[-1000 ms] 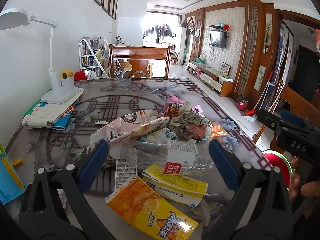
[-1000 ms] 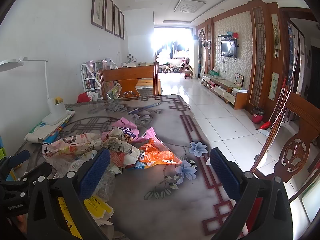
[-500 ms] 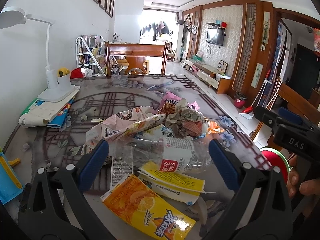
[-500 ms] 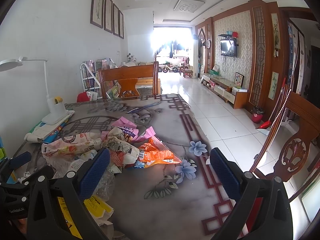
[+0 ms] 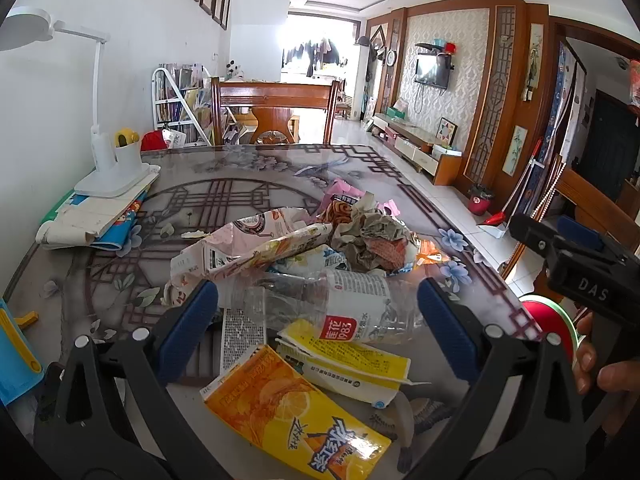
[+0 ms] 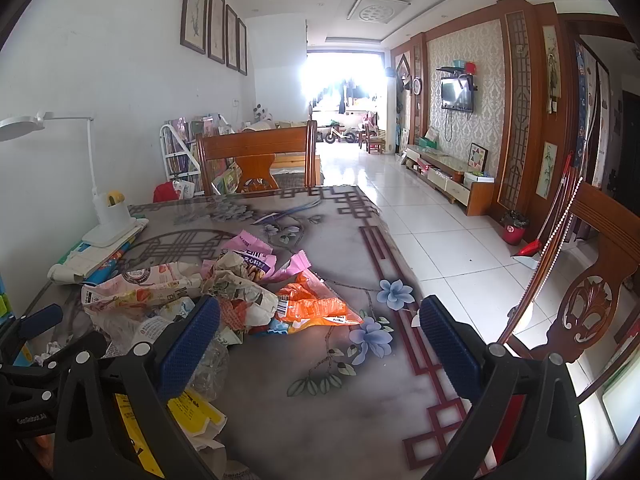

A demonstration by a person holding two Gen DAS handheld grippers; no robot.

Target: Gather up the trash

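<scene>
Step now: picking has not started. Both tools hang over the table (image 5: 120, 280) and hold nothing.
Left gripper (image 5: 318, 312): its blue pads are spread wide, one on each side of the squashed clear water bottle (image 5: 332, 304), which lies flat at the 12 o'clock spot just ahead of the tool.
Right gripper (image 6: 320, 332): spread wide too, over bare table. The trash pile is off at its 10 o'clock.
Trash pile: the orange juice carton (image 5: 288, 412) is at 6 o'clock, nearest the left camera. The yellow wrapper (image 5: 344, 364) sits just past it. The pink milk carton (image 5: 248, 248) is at 11 o'clock, and the crumpled paper (image 5: 372, 236) at 1 o'clock. The orange snack bag (image 6: 316, 306) is on the far side.
Next move, my guess: lower the left tool, then press the pads on the bottle. It is thin and may slip or crunch.
Words I can read: "1983" on the bottle's red label, and "DAS" on the right tool's black body. The carton letters are too bent to read.
Also there: a white desk lamp (image 5: 108, 168) at 10 o'clock.
</scene>
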